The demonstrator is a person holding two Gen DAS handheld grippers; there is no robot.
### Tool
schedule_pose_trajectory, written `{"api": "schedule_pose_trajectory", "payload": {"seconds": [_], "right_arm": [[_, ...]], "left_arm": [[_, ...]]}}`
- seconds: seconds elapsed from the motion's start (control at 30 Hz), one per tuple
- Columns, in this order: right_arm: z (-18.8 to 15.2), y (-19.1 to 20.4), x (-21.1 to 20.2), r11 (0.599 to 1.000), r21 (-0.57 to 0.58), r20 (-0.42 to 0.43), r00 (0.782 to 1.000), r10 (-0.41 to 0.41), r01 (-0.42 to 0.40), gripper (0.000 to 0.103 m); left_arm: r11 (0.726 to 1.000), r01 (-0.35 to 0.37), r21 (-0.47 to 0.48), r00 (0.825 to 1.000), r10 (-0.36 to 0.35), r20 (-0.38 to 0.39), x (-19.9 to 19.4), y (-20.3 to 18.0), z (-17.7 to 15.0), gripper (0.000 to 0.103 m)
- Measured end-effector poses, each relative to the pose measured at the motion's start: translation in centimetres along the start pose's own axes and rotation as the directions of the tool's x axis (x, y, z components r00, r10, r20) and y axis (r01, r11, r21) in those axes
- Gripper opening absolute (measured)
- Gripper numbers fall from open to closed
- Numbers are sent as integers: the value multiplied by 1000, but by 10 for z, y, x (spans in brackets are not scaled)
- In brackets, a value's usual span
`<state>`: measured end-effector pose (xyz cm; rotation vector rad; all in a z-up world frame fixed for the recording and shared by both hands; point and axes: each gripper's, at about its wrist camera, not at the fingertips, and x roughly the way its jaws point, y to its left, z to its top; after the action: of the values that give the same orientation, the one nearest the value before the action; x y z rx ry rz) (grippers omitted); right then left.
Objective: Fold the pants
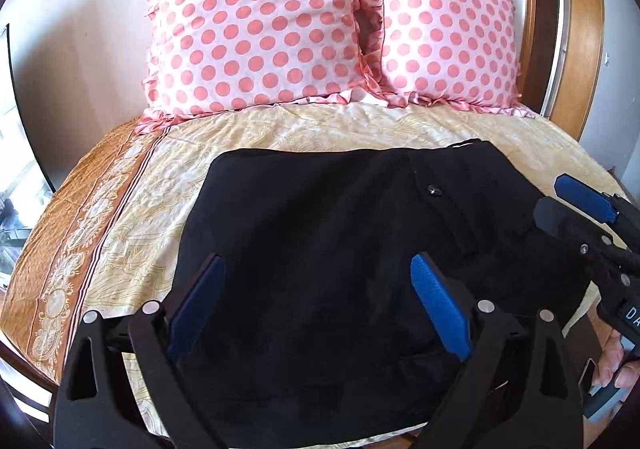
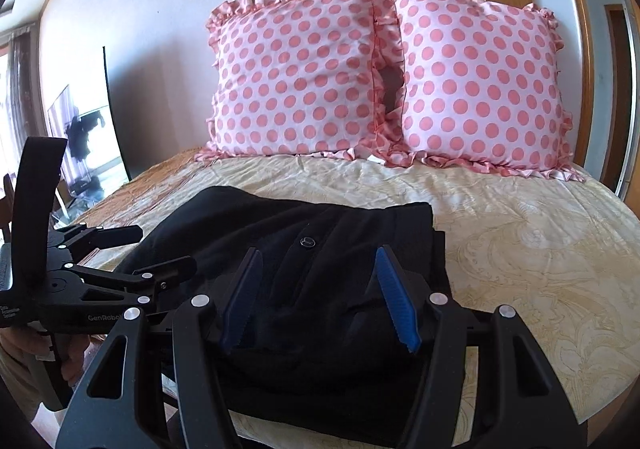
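Two claws, left claw [image 1: 318, 303] and right claw [image 2: 318, 299], are hovering wide and empty over folded black pants [image 1: 340, 249]; snagging risks unfolding them.

The pants [image 1: 320, 249] are plain black, with one small dark button [image 2: 307, 241]. Two pillows [image 1: 256, 25] [image 1: 448, 33] are pale pink with coral polka dots and coral ruffled edges. The bedsheet [image 1: 320, 125] is cream with a faint yellowish swirl pattern; its border [image 1: 60, 249] is orange-brown with pale ornamental medallions and thin dark stripes. Both grippers [image 1: 316, 305] [image 2: 320, 301] are black with blue pads. The wall [image 2: 160, 9] is white.
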<state>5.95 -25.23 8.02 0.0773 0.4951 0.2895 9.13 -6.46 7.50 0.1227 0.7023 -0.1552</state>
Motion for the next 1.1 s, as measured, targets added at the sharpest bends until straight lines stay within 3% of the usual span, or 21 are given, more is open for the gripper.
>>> {"api": "schedule_pose_trajectory", "payload": {"seconds": [0.13,0.27,0.33,0.47,0.57,0.67,0.7,0.8,0.93,1.1], "right_arm": [[-8,1,11,999,-20,-55,997,-48,47,61],[-38,-7,29,994,-14,-176,979,-105,104,67],[-49,-8,23,995,-5,-139,985,-101,102,67],[-44,-6,20,994,-1,-147,983,-108,110,67],[-37,-6,5,996,32,-85,993,-85,88,67],[-48,-7,15,996,-6,-159,983,-90,91,67],[-50,-8,12,997,-11,-140,987,-81,80,67],[-38,-13,6,999,8,-174,984,-34,36,67],[-2,-52,-7,990,142,-104,995,6,9,68],[22,-103,47,973,230,-245,969,25,33,69]], "left_arm": [[1000,-22,5,999,22,-26,10,2,-9,94],[999,-26,-24,993,23,-115,30,7,-28,96],[999,-26,-27,996,23,-88,30,7,-35,97],[999,-44,-20,996,42,-84,27,4,-37,98],[999,-35,-14,997,34,-63,20,5,-39,99],[999,-36,13,999,36,-37,19,5,-51,101],[999,-38,23,999,38,-10,17,5,-56,101],[999,-31,23,1000,31,2,12,6,-60,101],[1000,-3,24,1000,3,6,9,11,-61,101],[1000,-6,24,1000,6,20,7,9,-63,101]]}}
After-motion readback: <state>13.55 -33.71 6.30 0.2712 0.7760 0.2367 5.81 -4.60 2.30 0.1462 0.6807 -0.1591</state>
